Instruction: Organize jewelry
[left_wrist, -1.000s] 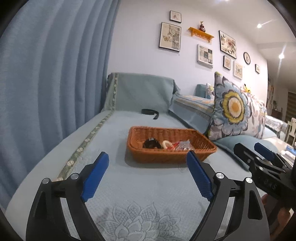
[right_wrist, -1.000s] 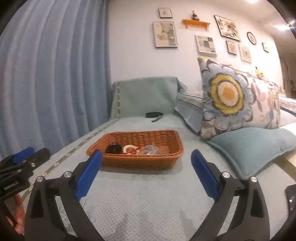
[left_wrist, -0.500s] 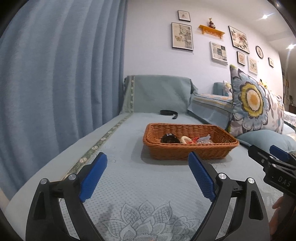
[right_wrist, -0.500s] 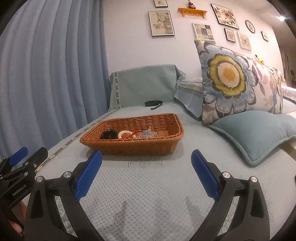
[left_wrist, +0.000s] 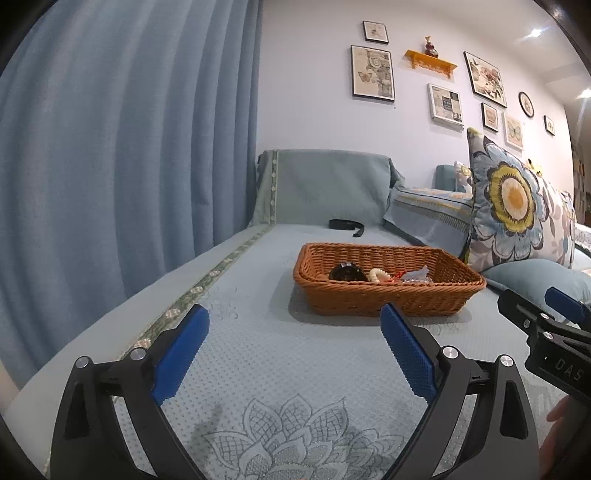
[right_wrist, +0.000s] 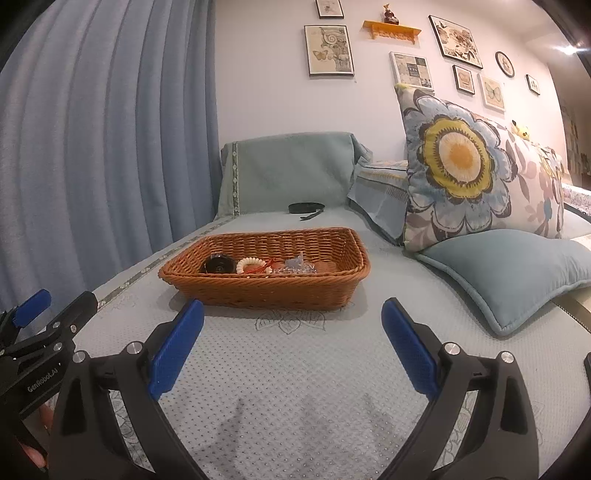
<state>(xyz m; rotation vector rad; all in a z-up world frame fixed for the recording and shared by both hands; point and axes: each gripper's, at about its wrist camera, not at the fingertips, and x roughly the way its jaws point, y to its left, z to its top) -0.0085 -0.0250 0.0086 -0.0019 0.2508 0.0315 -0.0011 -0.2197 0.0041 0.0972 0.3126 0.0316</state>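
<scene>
Since a second ago: left gripper (left_wrist: 293, 325) swung its view left, so wicker basket (left_wrist: 384, 291) now sits right of centre instead of dead ahead; jaws have just been opening, now spread wide, nothing between them but sofa cover (left_wrist: 258, 350). Right gripper (right_wrist: 291, 321) barely shifted in place, tipped slightly, basket (right_wrist: 266, 288) now closer to the left finger (right_wrist: 177, 347) tip. Jaws wide too, empty.

Both hovering over the light blue sofa seat, pointing at the basket, short of its near wall. Side by side: right gripper visible at the right edge of the left wrist view (left_wrist: 546, 325), left gripper at the left edge of the right wrist view (right_wrist: 40, 321).

Jewelry all inside the basket, on its floor toward the left half: dark bead bracelet (right_wrist: 218, 264) leftmost, white bead bracelet (right_wrist: 251, 264) just beside it, red cord piece (right_wrist: 271, 263) touching that, clear crystal piece (right_wrist: 297, 266) next along. Too small to tell more.

Black strap (right_wrist: 306, 207) lying on the seat behind the basket, well apart, near the covered armrest (right_wrist: 288, 173). Floral cushion (right_wrist: 472, 166) upright at right, plain blue cushion (right_wrist: 509, 273) leaning in front of it. Blue curtain (right_wrist: 103, 147) at left.
</scene>
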